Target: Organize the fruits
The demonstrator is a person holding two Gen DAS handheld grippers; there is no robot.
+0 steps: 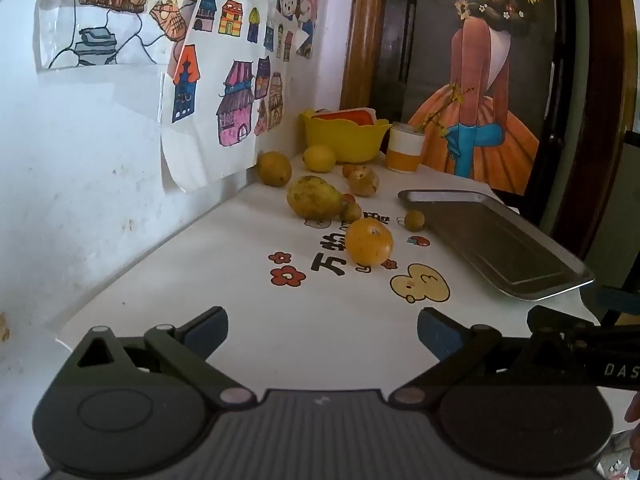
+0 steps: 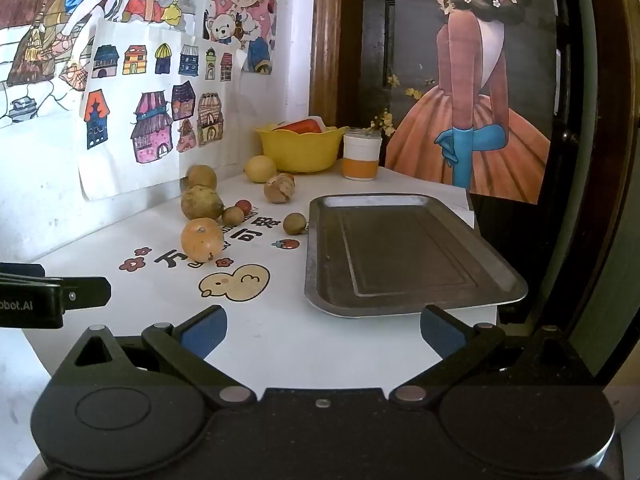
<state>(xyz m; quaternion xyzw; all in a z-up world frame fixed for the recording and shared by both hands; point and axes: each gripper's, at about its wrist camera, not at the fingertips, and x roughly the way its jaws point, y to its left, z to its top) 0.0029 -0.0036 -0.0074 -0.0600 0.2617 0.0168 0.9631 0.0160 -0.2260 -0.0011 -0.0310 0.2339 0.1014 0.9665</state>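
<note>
Nothing is picked yet; this looks like the opening step. Both the left gripper [image 1: 322, 330] and right gripper [image 2: 322, 330] hover level over the tabletop's near edge, jaws spread wide and empty. Next: reach for the nearest orange [image 1: 369, 241] mid-table, left of the empty metal tray [image 2: 400, 248]; the other fruits [image 1: 314, 197] lie toward the far-left corner.

Home room – children's drawings [image 2: 152, 96] taped on wall, cartoon-print table [image 2: 280, 344], wooden door frame [image 2: 324, 40].

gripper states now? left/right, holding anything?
Left gripper: open, holding nothing, above the white table.
Right gripper: open, holding nothing, near the grey metal tray.
</note>
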